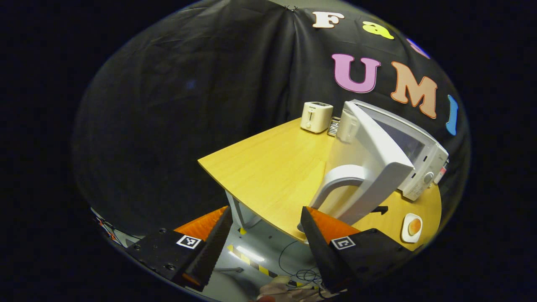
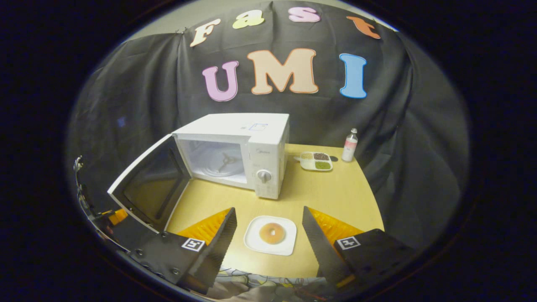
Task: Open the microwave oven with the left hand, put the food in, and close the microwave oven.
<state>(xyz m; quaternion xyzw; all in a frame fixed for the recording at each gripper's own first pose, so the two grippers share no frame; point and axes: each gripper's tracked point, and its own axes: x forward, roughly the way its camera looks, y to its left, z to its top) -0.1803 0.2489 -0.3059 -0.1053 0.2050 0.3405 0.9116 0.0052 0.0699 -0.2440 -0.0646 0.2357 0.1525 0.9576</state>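
The white microwave (image 2: pixel 268 138) stands on the wooden table (image 2: pixel 335 197) with its door (image 2: pixel 147 184) swung wide to the left, showing the empty cavity (image 2: pixel 218 161). In the left gripper view the door (image 1: pixel 373 159) shows its outer face and curved handle (image 1: pixel 340 180), just ahead of my open left gripper (image 1: pixel 266 216), which holds nothing. A white square plate (image 2: pixel 270 235) with a round brownish bun (image 2: pixel 272 233) lies near the table's front edge, straight ahead between the fingers of my open right gripper (image 2: pixel 268 216). The same plate (image 1: pixel 411 227) sits at the lower right in the left gripper view.
A cream toaster (image 1: pixel 316 117) stands at the table's far corner behind the microwave. Right of the microwave lie a divided dish of grains (image 2: pixel 317 161) and a small white bottle (image 2: pixel 350 145). Grey floor with striped tape (image 1: pixel 251 262) and cables lies below the table edge.
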